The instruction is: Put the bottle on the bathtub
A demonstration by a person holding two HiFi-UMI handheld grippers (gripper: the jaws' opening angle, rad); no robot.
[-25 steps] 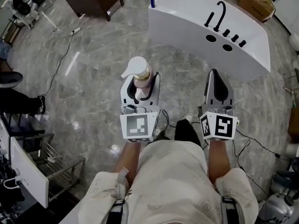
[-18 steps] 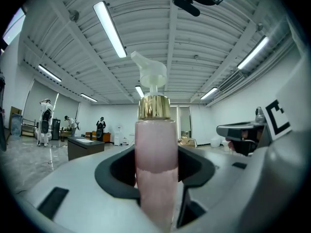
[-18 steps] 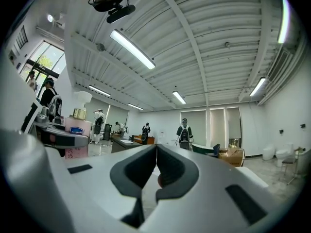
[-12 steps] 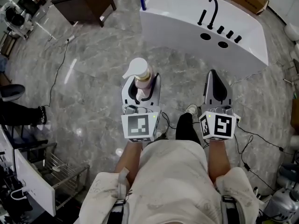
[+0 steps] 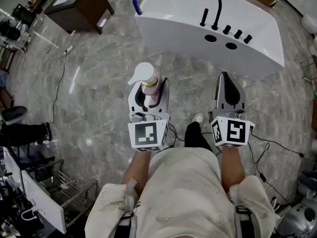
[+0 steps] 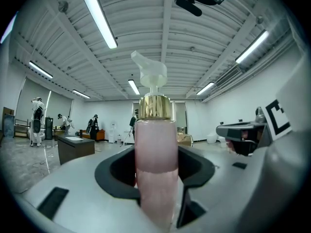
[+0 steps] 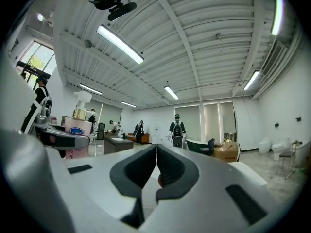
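A pink pump bottle with a gold collar and white pump head stands upright in my left gripper, which is shut on its body. In the left gripper view the bottle fills the gap between the jaws. My right gripper is shut with nothing in it; its jaws meet along a thin line. The white bathtub lies ahead on the floor, with a black faucet and knobs on its near ledge. Both grippers hang over the marble floor, short of the tub.
A blue bottle stands on the tub's left corner. A dark wooden cabinet sits at the far left, cables run over the floor, a wire rack is at the lower left, and a person's shoe shows at the left edge.
The bathtub has come nearer and shifted left in the head view as I walk toward it. Both grippers keep their pose, the bottle still held.
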